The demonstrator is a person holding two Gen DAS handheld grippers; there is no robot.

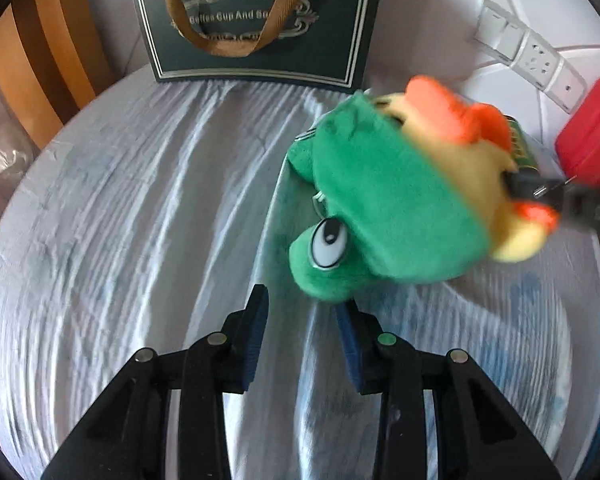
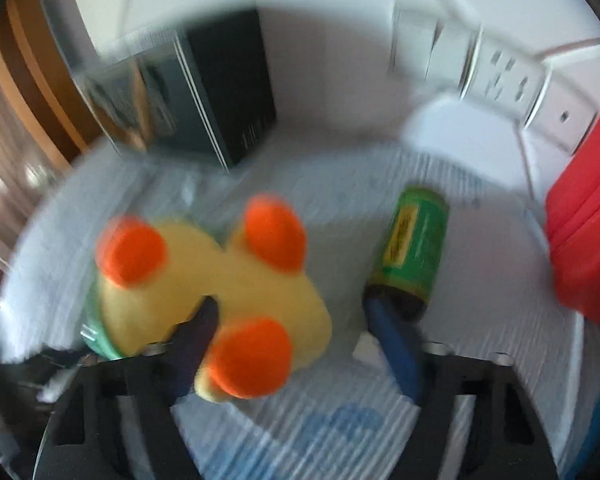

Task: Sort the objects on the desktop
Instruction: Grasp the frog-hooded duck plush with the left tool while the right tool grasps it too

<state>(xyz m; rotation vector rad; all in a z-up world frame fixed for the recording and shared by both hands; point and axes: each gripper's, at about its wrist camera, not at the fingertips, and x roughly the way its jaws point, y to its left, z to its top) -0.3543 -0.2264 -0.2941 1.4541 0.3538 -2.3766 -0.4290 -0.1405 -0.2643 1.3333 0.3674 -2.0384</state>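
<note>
Motion blur smears most of the right wrist view, and the plush's head is out of sight there; only its yellow belly and orange feet show. Plush frog toy lies on the wrinkled pale cloth, green back and one eye toward the left camera. Green cylindrical can lies on its side just beside the plush, mostly hidden behind it in the left wrist view. Red container is cut off by the right edge of both views.

Dark gift bag with a brown ribbon handle stands at the cloth's far edge; a white power strip sits beyond on the right. Broad bare cloth lies to the left of the plush.

Left gripper stands parted with nothing between its blue pads, the plush's head just beyond and right of its tips. Right gripper stands wide apart: one finger pokes in under the plush's belly, the other fingertip sits by the can's dark base; whether either touches, cannot tell.
</note>
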